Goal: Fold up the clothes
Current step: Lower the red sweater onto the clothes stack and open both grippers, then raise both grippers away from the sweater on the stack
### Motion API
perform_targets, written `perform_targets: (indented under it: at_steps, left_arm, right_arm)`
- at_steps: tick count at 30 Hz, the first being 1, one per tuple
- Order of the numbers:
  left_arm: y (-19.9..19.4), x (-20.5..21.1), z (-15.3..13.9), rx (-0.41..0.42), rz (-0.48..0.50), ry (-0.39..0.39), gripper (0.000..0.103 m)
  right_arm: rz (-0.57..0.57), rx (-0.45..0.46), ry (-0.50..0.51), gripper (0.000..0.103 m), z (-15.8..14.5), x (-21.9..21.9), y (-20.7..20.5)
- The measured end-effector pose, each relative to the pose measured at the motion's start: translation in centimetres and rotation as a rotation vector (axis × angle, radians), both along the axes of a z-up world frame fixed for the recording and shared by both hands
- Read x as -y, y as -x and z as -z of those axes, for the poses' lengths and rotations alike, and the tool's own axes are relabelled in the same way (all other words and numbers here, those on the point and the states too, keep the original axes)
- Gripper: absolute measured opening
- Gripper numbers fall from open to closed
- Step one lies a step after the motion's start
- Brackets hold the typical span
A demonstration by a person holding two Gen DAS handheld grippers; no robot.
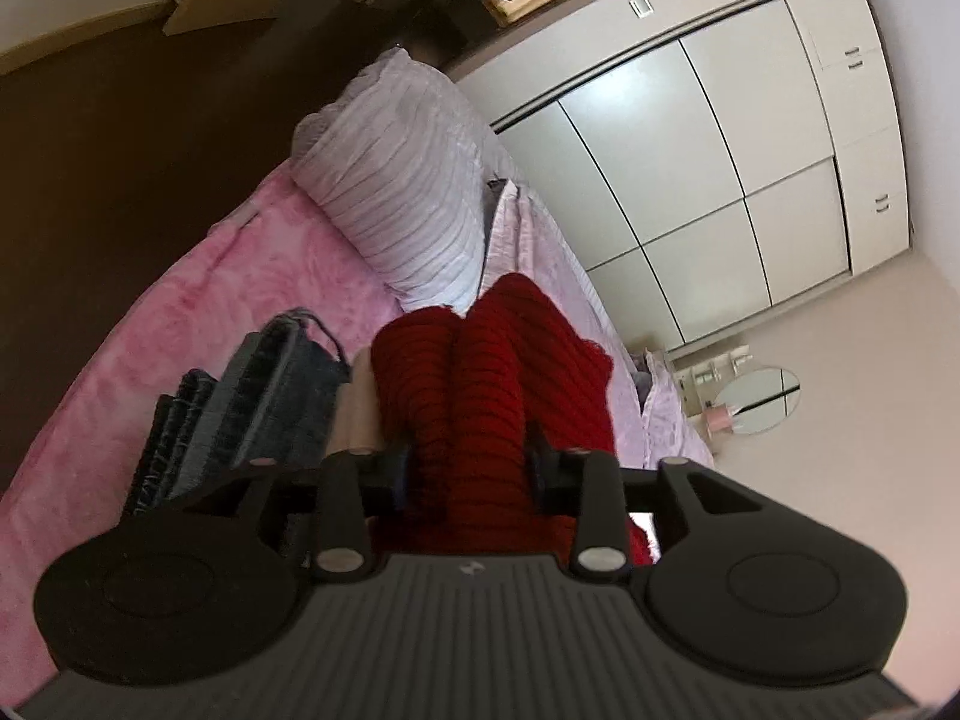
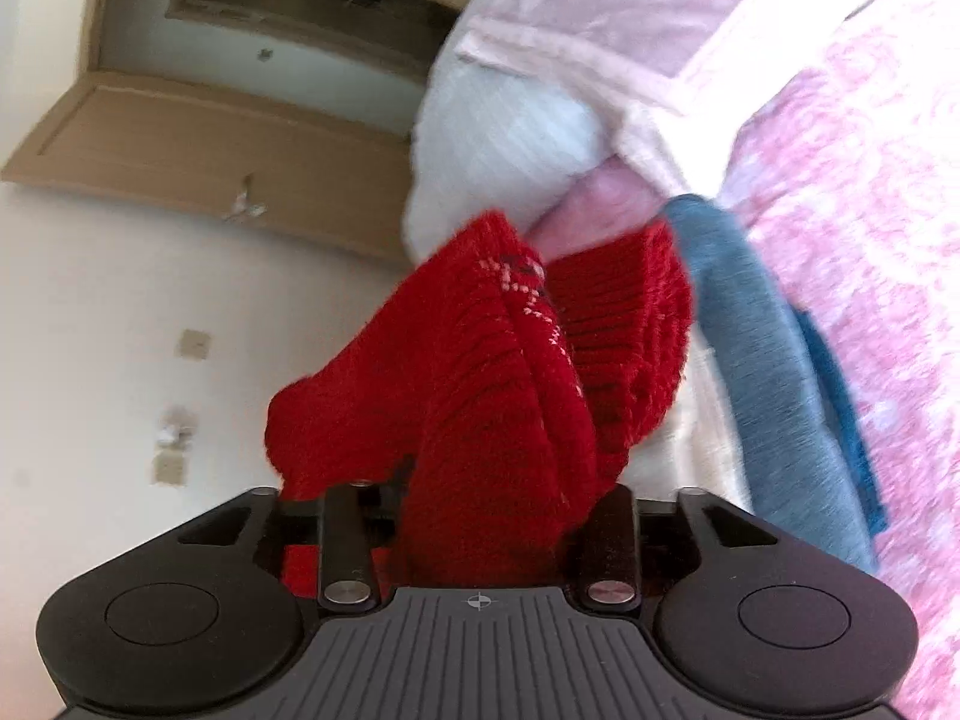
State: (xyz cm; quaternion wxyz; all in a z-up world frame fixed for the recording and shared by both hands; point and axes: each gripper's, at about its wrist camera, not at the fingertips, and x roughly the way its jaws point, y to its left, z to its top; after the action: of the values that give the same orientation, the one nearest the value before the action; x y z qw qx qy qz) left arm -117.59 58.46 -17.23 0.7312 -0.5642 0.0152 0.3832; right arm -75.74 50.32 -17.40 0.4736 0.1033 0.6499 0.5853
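Note:
A red ribbed knit sweater [image 1: 480,384] fills the middle of the left wrist view, bunched between the fingers of my left gripper [image 1: 471,471], which is shut on it. In the right wrist view the same red sweater [image 2: 492,396], with a small pale stitched pattern, hangs in thick folds, and my right gripper [image 2: 480,534] is shut on it. The sweater is lifted above the pink bed cover [image 1: 198,312]. A hand [image 2: 600,204] shows behind the sweater. Both pairs of fingertips are mostly buried in the knit.
Folded grey-blue clothes [image 1: 252,408] lie on the bed left of the sweater, seen as a grey-blue garment [image 2: 774,384] in the right wrist view. A pale ribbed pillow [image 1: 402,186] lies at the bed head. A white wardrobe [image 1: 708,168], a round mirror [image 1: 759,399] and a wooden door [image 2: 210,144] surround the bed.

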Motion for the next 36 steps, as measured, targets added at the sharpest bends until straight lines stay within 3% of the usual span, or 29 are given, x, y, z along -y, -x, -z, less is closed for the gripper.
perform_targets:
  at_steps: [3, 5, 10, 13, 16, 19, 23, 29, 36]
  left_arm:
    - [0.8, 0.3, -0.3, -0.018, -0.005, -0.017, 0.039]
    - [1.5, 0.7, -1.2, -0.056, -0.012, -0.037, 0.039]
    - [3.2, 3.3, -6.0, -0.202, -0.093, -0.140, 0.036]
    - [1.5, 5.6, -9.3, -0.294, 0.004, -0.258, 0.036]
    - [-2.0, 7.7, -10.9, -0.378, 0.145, -0.356, 0.036]
    - [-5.2, 8.4, -10.3, -0.470, 0.215, -0.418, 0.036]
    - [-6.6, 9.1, -7.2, -0.624, 0.218, -0.445, 0.036]
    - [-3.5, 8.7, -3.7, -0.569, 0.154, -0.376, 0.040]
    - [-4.3, 9.0, -2.7, -0.582, 0.152, -0.402, 0.041]
  right_arm:
    - [0.045, 0.008, -0.007, 0.062, 0.6, 0.1, -0.3]
    - [0.066, 0.080, -0.017, 0.064, -0.4, 0.3, -0.6]
    - [0.169, 0.439, -0.102, 0.064, -6.2, 3.4, -0.3]
    - [0.146, 0.612, -0.239, 0.064, -10.0, 6.4, 2.1]
    - [0.051, 0.754, -0.344, 0.064, -11.6, 9.2, 6.4]
    - [-0.015, 0.810, -0.348, 0.064, -10.5, 9.5, 9.6]
    - [-0.096, 0.885, -0.319, 0.064, -7.4, 8.2, 13.0]
    - [-0.162, 0.949, -0.329, 0.064, -3.7, 7.5, 15.2]
    - [-0.208, 0.990, -0.291, 0.063, -1.6, 6.2, 16.0]
